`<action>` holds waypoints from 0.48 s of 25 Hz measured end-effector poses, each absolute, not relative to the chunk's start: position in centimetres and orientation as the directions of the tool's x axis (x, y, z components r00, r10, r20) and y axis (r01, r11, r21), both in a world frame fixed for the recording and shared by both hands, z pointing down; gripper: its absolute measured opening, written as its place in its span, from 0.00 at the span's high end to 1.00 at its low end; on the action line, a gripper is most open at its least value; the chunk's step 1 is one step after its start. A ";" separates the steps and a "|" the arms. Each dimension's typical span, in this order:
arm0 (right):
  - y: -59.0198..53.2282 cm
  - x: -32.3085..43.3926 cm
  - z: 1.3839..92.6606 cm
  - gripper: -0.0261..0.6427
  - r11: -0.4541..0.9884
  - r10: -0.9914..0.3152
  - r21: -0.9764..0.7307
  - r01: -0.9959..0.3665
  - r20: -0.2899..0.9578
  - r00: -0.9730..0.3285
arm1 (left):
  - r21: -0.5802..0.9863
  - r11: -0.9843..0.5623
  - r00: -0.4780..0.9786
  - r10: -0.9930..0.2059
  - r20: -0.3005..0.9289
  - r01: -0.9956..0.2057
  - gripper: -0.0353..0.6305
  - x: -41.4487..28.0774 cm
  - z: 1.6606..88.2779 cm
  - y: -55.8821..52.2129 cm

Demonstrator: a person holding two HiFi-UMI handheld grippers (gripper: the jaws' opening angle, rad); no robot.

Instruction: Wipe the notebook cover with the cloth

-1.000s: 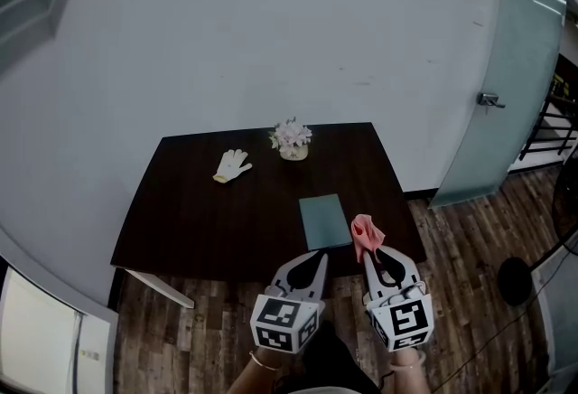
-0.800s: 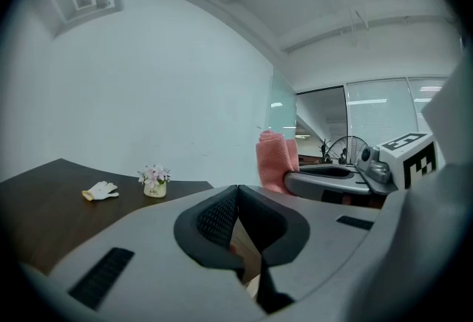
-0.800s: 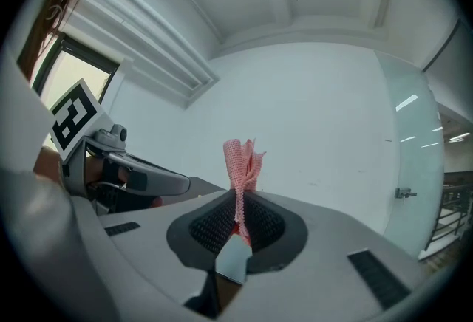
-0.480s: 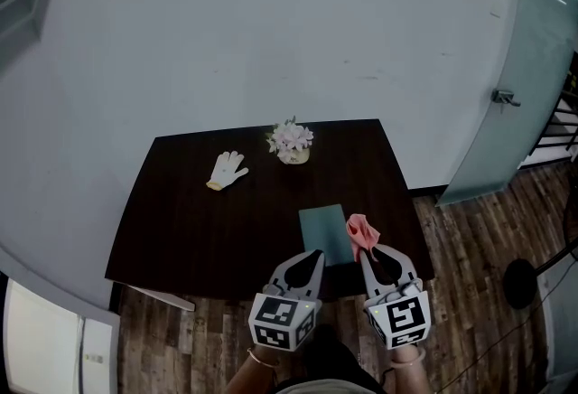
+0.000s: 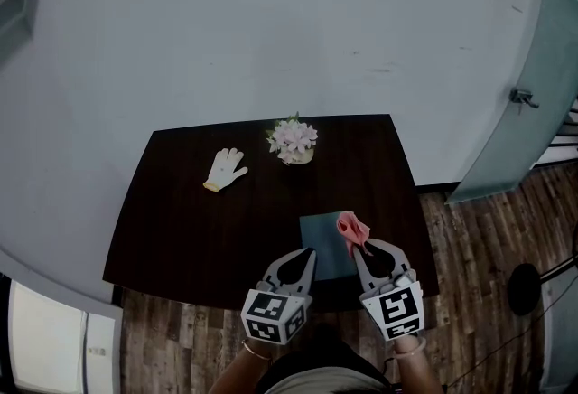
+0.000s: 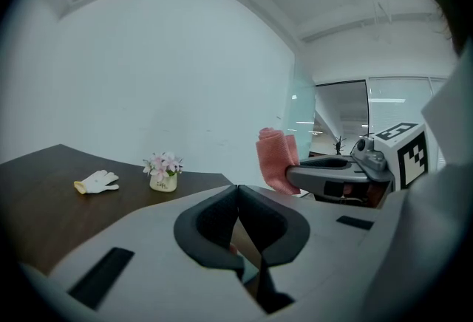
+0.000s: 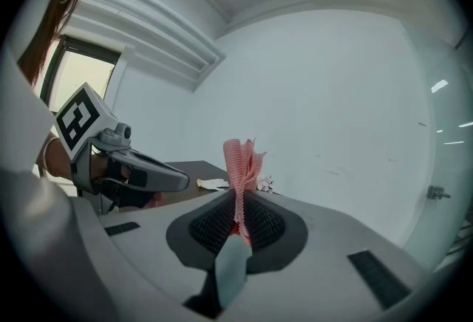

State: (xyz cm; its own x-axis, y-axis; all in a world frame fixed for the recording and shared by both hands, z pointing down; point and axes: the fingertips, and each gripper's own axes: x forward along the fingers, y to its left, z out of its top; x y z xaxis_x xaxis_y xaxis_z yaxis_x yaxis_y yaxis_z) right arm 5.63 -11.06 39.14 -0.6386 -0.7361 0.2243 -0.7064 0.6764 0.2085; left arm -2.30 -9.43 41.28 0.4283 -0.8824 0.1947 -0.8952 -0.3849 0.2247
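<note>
Right gripper (image 7: pixel 238 199): my jaws are clamped on the pink waffle-knit cloth (image 7: pixel 242 162). It is pinched in a bunch, with the free end standing up out of the pads.

Left gripper (image 6: pixel 238 191): jaws pressed together with nothing between them, sitting just left of the right one.

From the head view, the right gripper (image 5: pixel 361 248) holds the cloth (image 5: pixel 350 228) over the near right part of the flat teal notebook (image 5: pixel 321 237). I can't tell from there whether cloth and cover are touching. The gripper views show the cloth up in the air, so probably not. The left gripper (image 5: pixel 302 257) is over the notebook's near left edge.

The notebook lies flat at the near edge of the dark wooden table (image 5: pixel 181 220), right of centre.

Handling, my read:
- Cloth: light, limp, and it won't slip in the pads. Only the loose tuft can do the wiping, so it needs tipping down and pressing to spread.
- Notebook: thin and light with a smooth cover, so it will likely skate on the table under a wipe stroke. Best not to grab it. I'd pin the near left corner with the closed left jaws and wipe away from there.

Far side: a white work glove (image 5: pixel 225 169) on the left and a small pot of pale flowers (image 5: pixel 292 141) in the middle, both well apart from the notebook.
</note>
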 end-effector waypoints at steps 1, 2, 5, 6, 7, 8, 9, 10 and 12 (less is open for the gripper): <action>-11.6 5.4 39.5 0.91 0.683 -0.729 0.202 -0.702 0.236 -0.642 | 0.224 -0.382 0.426 -0.883 0.199 -0.897 0.92 -2.4 41.6 -9.9; -12.1 5.1 39.9 0.91 0.690 -0.722 0.199 -0.696 0.247 -0.646 | 0.224 -0.379 0.423 -0.883 0.203 -0.898 0.92 -2.6 41.9 -10.4; -13.4 4.0 41.1 0.91 0.713 -0.699 0.200 -0.672 0.280 -0.658 | 0.226 -0.370 0.417 -0.881 0.221 -0.901 0.92 -3.4 43.0 -11.5; -13.8 3.6 41.5 0.91 0.720 -0.692 0.201 -0.665 0.290 -0.661 | 0.226 -0.369 0.418 -0.879 0.230 -0.901 0.92 -3.6 43.4 -11.8; -14.1 3.2 41.9 0.91 0.725 -0.686 0.204 -0.658 0.301 -0.663 | 0.227 -0.370 0.420 -0.876 0.239 -0.901 0.92 -3.9 43.9 -12.1; -14.5 2.8 42.3 0.91 0.730 -0.680 0.207 -0.651 0.311 -0.664 | 0.229 -0.373 0.424 -0.871 0.247 -0.899 0.92 -4.2 44.4 -12.4; -14.9 2.3 42.7 0.91 0.734 -0.676 0.213 -0.645 0.322 -0.663 | 0.233 -0.377 0.430 -0.866 0.254 -0.896 0.92 -4.4 44.8 -12.8; -15.3 1.9 43.2 0.91 0.737 -0.672 0.219 -0.639 0.332 -0.662 | 0.237 -0.383 0.438 -0.860 0.260 -0.893 0.92 -4.7 45.2 -13.1; -16.2 1.0 44.0 0.91 0.743 -0.666 0.233 -0.627 0.351 -0.658 | 0.242 -0.400 0.458 -0.848 0.269 -0.884 0.92 -5.2 45.9 -13.9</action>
